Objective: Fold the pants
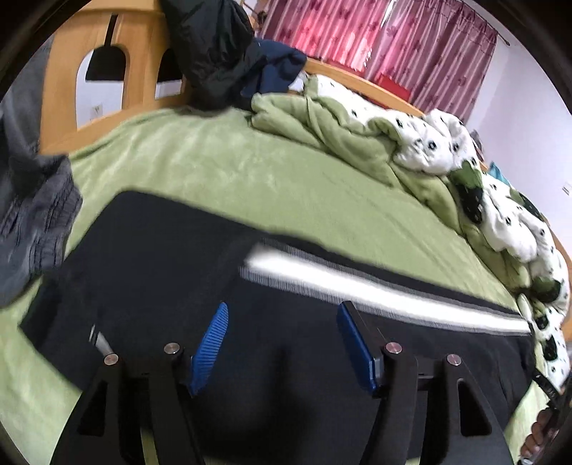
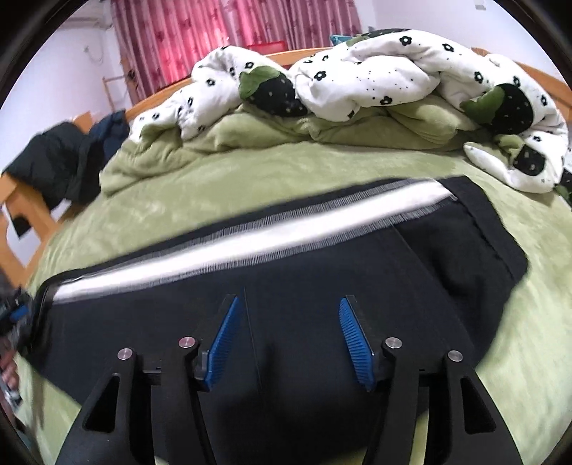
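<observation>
Black pants (image 1: 153, 257) with a white side stripe (image 1: 375, 289) lie flat across the green bed. My left gripper (image 1: 282, 311) hovers over their near edge, its blue pads apart and nothing between them. In the right wrist view the same pants (image 2: 304, 286) stretch from left to right, the stripe (image 2: 250, 236) running along their far side. Over the dark cloth my right gripper (image 2: 287, 304) stands open too, with no fabric pinched. Both views are motion-blurred.
A crumpled green and white flowered quilt (image 2: 357, 82) is piled along the far side of the bed (image 1: 214, 161). Grey clothing (image 1: 32, 221) lies at the left, and dark jackets (image 1: 221, 53) hang on the wooden bed frame (image 1: 64, 71). Pink curtains (image 2: 232, 25) hang behind.
</observation>
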Tool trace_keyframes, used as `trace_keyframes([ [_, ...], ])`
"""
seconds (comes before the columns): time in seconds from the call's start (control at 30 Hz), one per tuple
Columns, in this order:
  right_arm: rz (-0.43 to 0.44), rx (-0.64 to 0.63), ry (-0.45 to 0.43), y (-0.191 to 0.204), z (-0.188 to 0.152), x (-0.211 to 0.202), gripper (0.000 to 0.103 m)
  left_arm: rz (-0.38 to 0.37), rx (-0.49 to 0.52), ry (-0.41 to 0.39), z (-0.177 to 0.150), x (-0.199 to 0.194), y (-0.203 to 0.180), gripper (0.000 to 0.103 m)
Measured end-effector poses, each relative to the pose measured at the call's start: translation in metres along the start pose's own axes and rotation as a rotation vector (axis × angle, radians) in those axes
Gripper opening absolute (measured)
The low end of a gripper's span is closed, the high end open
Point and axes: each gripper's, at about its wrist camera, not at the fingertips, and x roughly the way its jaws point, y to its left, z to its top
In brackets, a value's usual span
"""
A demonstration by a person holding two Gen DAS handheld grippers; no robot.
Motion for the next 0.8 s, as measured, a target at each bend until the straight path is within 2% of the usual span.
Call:
trace_keyframes([
  [0.17, -0.03, -0.018, 0.067, -0.007, -0.048, -0.019, 0.058, -0.031, -0.027, 0.074, -0.045, -0.018, 0.018, 0.062],
  [0.4, 0.018, 0.1, 0.142, -0.03, -0.094, -0.02, 0.059, -0.085, -0.111, 0.162, -0.094, -0.024, 0.05, 0.062],
  [0.6, 0.06, 0.21, 0.137, -0.042, -0.097, -0.011, 0.059, -0.156, -0.227, 0.121, -0.098, -0.013, 0.071, 0.062],
  [0.8, 0.104, 0.287, 0.119, -0.051, -0.079, 0.005, 0.06, -0.175, -0.318, 0.076, -0.084, 0.005, 0.08, 0.061],
])
